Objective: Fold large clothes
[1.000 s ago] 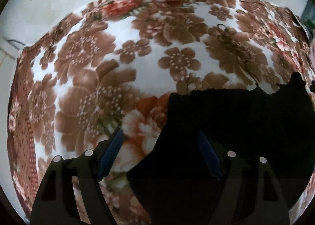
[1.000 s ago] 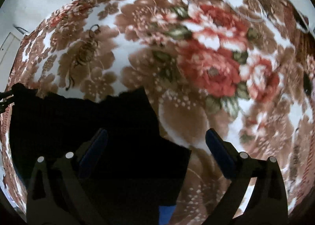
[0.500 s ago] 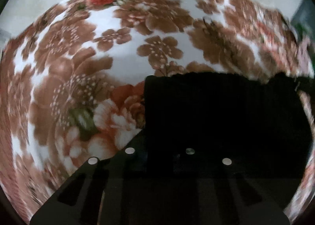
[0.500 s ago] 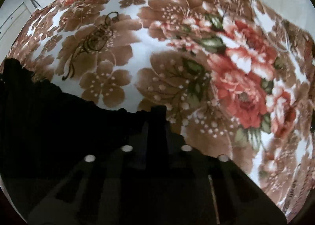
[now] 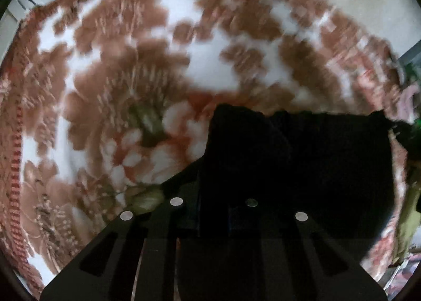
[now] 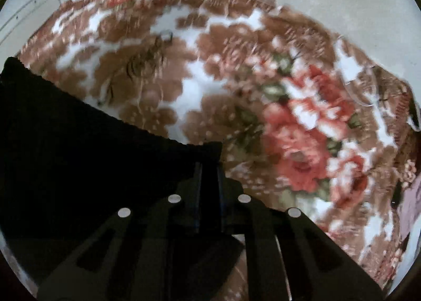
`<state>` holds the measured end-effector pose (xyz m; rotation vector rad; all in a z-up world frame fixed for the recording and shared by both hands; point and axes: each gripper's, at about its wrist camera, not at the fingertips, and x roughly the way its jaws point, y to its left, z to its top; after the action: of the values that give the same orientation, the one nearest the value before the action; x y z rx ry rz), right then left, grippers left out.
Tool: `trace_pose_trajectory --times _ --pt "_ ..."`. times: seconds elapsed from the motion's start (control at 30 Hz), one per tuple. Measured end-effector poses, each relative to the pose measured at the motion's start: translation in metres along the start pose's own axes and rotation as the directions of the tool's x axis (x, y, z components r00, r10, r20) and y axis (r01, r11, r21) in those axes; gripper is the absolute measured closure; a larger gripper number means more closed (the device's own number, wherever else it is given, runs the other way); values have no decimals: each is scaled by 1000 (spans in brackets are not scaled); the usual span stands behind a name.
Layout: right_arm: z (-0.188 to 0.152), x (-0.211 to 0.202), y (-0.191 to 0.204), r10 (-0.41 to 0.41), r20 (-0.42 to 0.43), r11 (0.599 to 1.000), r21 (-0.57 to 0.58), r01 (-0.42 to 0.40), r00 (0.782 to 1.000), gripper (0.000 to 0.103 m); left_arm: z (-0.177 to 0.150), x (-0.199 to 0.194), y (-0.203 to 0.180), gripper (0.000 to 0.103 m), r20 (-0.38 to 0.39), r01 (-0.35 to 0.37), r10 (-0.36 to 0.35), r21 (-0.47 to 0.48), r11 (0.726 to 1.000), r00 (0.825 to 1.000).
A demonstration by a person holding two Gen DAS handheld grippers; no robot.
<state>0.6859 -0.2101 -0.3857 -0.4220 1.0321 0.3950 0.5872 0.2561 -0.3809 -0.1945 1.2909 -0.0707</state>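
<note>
Black garment [image 5: 302, 169] lies on floral blanket [image 5: 126, 69]; left gripper [image 5: 213, 195] pinched on its left corner, right gripper [image 6: 209, 169] pinched on its right corner; held edge runs straight between them; cloth body spreads inward from each; both arms equally near; frames blurred.

The large black cloth garment [image 5: 302, 164] lies spread over the brown-and-red floral blanket, its upper edge ragged and one corner [image 6: 208, 151] clamped, details lost in darkness.

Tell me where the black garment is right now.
The black garment lies on the floral blanket, its near corners pinched by the left claw and right claw.
</note>
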Motion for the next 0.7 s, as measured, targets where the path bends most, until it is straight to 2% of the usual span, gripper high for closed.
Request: trace_pose_trajectory --times 0.1,0.13,0.2,0.23,0.27,0.3,0.33,0.47,0.53,0.57,0.63,0.7 --pt "-10 22 11 -25 -5 999 -23 25 1000 89 -7 24 -3 79 52 -28 24 71 997 998" --pt "-12 24 12 -35 3 999 -25 35 999 83 -10 27 -2 71 68 -35 30 76 996 997" --pt "-15 21 7 -27 14 1000 8 27 1000 78 -14 27 -1 65 67 -32 27 79 996 997" --pt "-15 18 5 -36 15 999 19 36 999 63 -15 22 -1 61 75 -46 39 89 995 996" --pt "-14 12 1 -46 18 998 44 45 999 55 -15 15 -1 60 90 -62 53 101 993 995" --pt "-14 1 -3 -41 26 996 85 39 999 42 -17 2 -5 55 119 -87 72 125 988 990" --pt "-13 -7 -4 -36 32 994 107 33 999 34 -18 -6 -7 47 136 -102 83 137 985 987" --pt "-8 -47 5 -27 78 986 168 13 997 25 -22 -43 -23 26 224 -139 107 136 981 969" --pt "-6 -70 18 -1 123 977 213 -26 992 12 -26 -54 -38 20 249 -122 89 121 985 964" --pt "-5 -76 23 5 133 973 227 -35 991 9 -29 -58 -47 17 257 -119 86 119 986 963" --pt "-4 -86 42 19 142 961 269 -57 990 8 -36 -60 -70 11 278 -110 73 121 987 958" --pt "-2 -85 68 9 120 957 288 -43 993 5 -40 -52 -94 8 288 -103 65 116 988 955"
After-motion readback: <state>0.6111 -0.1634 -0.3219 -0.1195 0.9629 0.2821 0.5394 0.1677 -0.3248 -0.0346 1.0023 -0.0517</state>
